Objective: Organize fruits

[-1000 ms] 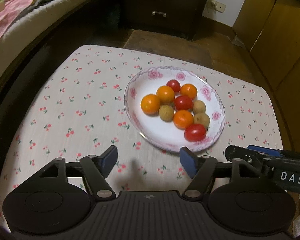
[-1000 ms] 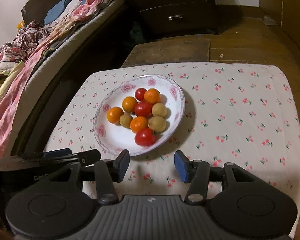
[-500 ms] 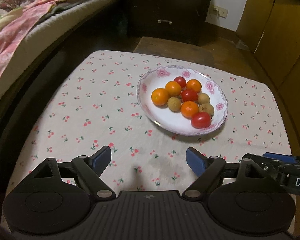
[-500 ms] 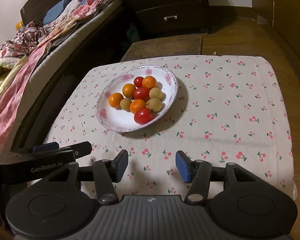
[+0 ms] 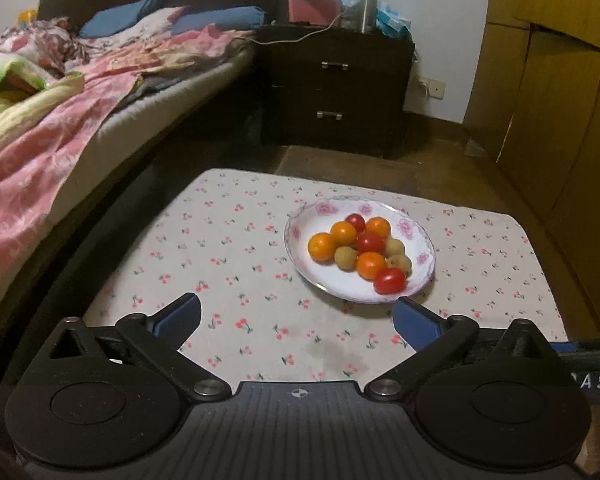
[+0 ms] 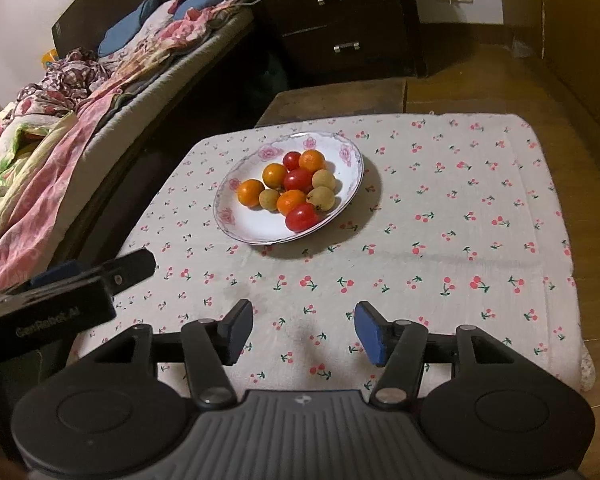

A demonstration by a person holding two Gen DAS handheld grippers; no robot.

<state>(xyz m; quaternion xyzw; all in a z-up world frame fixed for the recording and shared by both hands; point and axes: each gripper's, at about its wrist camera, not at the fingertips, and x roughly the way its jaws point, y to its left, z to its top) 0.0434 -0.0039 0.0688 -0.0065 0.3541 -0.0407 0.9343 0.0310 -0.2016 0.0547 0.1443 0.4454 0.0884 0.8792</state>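
Nearest, the left hand-held gripper (image 5: pixel 296 318) has just been opening and stands wide with nothing between its jaws; the right hand-held gripper (image 6: pixel 304 330) has also been opening, partly apart and empty. Both sit well back from the plate (image 6: pixel 236 222) on the cloth-covered worktop (image 6: pixel 460 240) — all the fruits (image 6: pixel 290 190) lie clustered on it, so the gathering looks done. Beyond is the bed (image 5: pixel 60 92).

Bare cloth (image 6: pixel 440 220) around plate (image 6: pixel 236 220)
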